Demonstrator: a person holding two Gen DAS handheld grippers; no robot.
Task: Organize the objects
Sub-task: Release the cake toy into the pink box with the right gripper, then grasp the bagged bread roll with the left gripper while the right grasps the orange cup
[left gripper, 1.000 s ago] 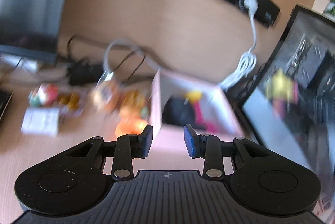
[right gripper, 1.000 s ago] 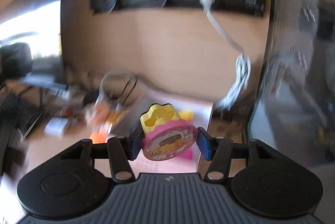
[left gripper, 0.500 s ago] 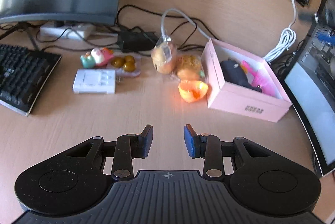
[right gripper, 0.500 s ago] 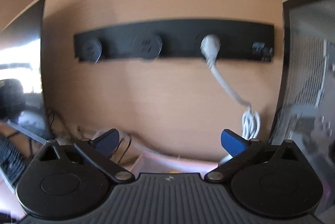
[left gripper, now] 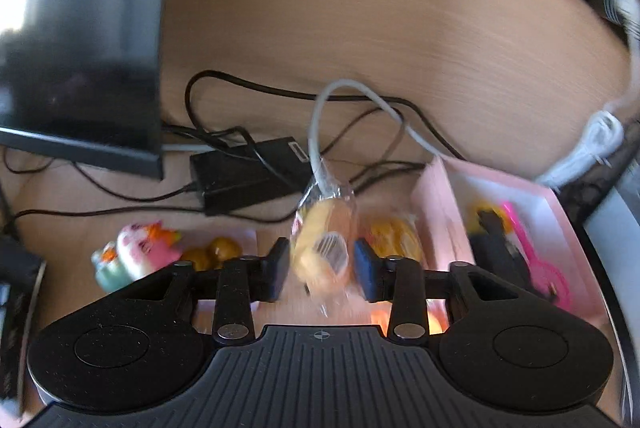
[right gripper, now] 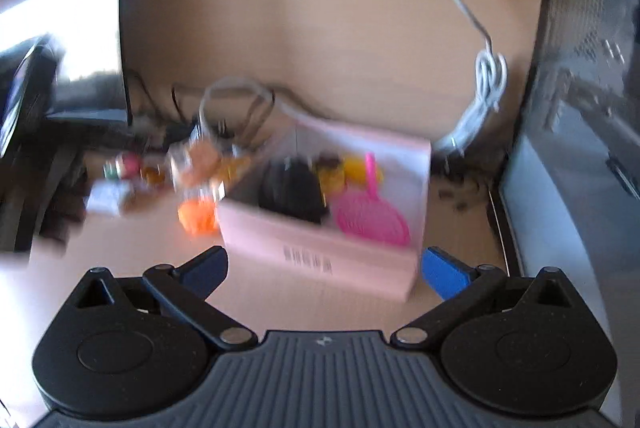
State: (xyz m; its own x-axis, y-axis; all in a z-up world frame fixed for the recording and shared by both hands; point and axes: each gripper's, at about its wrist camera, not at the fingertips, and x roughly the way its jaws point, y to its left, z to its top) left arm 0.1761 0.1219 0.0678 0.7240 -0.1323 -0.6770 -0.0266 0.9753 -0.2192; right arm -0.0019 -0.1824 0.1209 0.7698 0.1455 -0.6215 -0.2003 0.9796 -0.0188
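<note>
Left wrist view showed the left gripper (left gripper: 322,266) with its jaws set on either side of a wrapped bun (left gripper: 322,258), a roundish pastry in clear crinkly plastic. The pads looked to be touching the wrapper, but blur made it hard to say whether the grip had closed firmly. The bun sat on the desk (left gripper: 100,204) just beside the left wall of the pink box (left gripper: 440,204), with a second wrapped snack (left gripper: 394,238) between it and the box.

Handling guess: light, soft and squashy, with a slippery film, so it wanted a gentle pinch across the widest middle, not the twisted top, which would slide out. Hard squeezing would dent it.

The left gripper pointed forward and slightly down, low over the desk, toward the cables (left gripper: 248,148) at the back edge.

Right wrist view: the right gripper (right gripper: 324,268) was spread wide and empty, hovering just in front of the pink box's near wall, angled down at it. A black toy (right gripper: 292,194) and a pink scoop (right gripper: 370,212) lay inside.
</note>
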